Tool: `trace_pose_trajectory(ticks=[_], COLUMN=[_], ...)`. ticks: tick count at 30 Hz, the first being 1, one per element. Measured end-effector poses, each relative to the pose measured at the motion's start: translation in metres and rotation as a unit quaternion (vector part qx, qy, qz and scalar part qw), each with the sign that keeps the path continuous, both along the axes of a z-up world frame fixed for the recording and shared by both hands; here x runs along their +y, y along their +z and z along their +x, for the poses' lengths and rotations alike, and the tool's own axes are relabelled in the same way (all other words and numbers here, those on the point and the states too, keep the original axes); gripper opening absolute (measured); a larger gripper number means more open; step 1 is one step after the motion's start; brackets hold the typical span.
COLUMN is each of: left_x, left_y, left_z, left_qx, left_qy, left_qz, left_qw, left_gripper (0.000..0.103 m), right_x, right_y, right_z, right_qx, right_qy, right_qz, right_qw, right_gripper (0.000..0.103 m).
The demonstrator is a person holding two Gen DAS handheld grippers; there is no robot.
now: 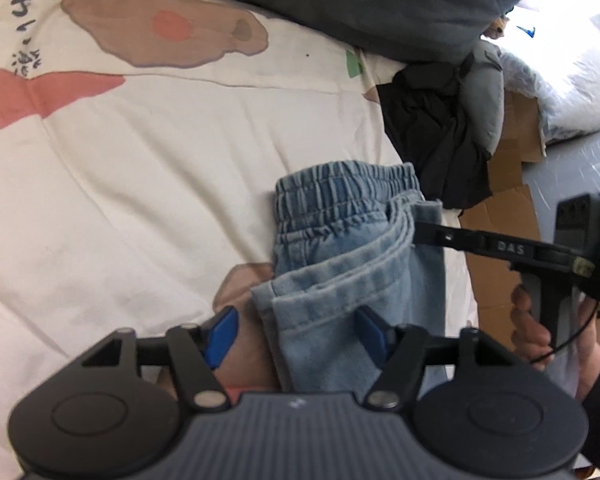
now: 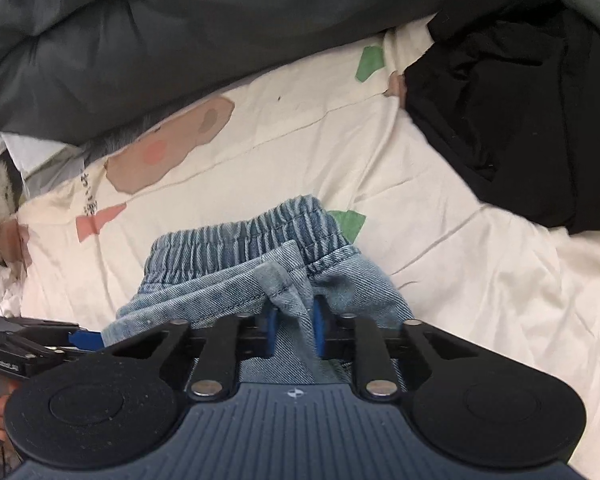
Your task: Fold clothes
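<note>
**Pinching the folded denim hem on the bed**

Gripping a bunched ridge of the jeans (image 2: pixel 260 280) with my right claw (image 2: pixel 293 330), blue pads pressed together on the cloth, a fold of denim squeezed up between them. My left claw (image 1: pixel 296 336) stands spread: one blue pad sits on the denim, the other hangs off its left edge over the bedsheet (image 1: pixel 140 160), nothing pinched.

Jeans lie on the bedsheet near me, already doubled over, elastic waistband (image 2: pixel 244 232) at the far end, leg hems stacked on top toward my claws. Black garment (image 2: pixel 500 120) sits well apart, up and to the right, beside a grey duvet (image 2: pixel 180 20). In the left wrist view my right claw reaches in from the right side, its finger ending at the hem by the waistband.

Handling, my read: light-wash denim, soft and floppy, no stiffness to hold shape, so it will sag and unfold if lifted by one point. Not fragile, not slippery; the weave gives the pads good bite. Moderately heavy for cloth, several layers thick here, so a shallow pinch may catch only the top layer. Best hold looks like the stitched hem edges or the thick waistband, one claw at each corner, pinching through all layers so the fold stays square.
</note>
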State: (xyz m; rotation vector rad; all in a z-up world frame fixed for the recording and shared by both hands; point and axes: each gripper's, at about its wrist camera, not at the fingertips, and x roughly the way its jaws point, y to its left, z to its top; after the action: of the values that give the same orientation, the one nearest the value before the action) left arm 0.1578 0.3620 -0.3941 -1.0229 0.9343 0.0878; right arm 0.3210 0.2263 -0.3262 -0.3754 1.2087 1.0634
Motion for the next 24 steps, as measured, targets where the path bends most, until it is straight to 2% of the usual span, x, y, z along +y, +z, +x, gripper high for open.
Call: trace_pose_trajectory(ticks=[2,7,11,13,16,18,24], left_x=[0.001,0.001,-0.006,-0.008,-0.008,-0.008,-0.010], left_y=[-0.006,-0.008,-0.002,-0.001,0.000,0.004,0.025], left_z=[0.001,0.007,0.017,0.020,0.020,0.019,0.016], left_qx=[0.002,-0.015,-0.028,-0.032,-0.035,-0.033,-0.022], left_qy=[0.003,0.005,-0.012,-0.013,-0.009,-0.008,-0.018], left_qz=[-0.009,-0.033,-0.028,-0.028,-0.032,-0.019,0.025], left_qw=[1.0000,0.9993,0.9991,0.9990,0.9988,0.9992,0.9993], left_gripper=[0.082,0.079,0.077,0.074,0.062,0.053,0.035], right_x=[-0.004,-0.015,-0.021,-0.025,-0.031,-0.033,-0.034], right_y=[0.007,0.028,0.038,0.040,0.040,0.038,0.039], right_z=[-0.003,-0.010,-0.013,-0.010,-0.005,-0.003,0.003], right_qx=[-0.020,-0.046,-0.059,-0.063,-0.059,-0.060,-0.066], right_qy=[-0.006,-0.038,-0.049,-0.058,-0.073,-0.076,-0.094], right_qz=[-0.006,-0.004,-0.004,-0.003,-0.001,-0.002,0.002], right_qw=[1.000,0.998,0.997,0.996,0.996,0.995,0.993], right_gripper=[0.006,0.004,0.004,0.004,0.003,0.003,0.001])
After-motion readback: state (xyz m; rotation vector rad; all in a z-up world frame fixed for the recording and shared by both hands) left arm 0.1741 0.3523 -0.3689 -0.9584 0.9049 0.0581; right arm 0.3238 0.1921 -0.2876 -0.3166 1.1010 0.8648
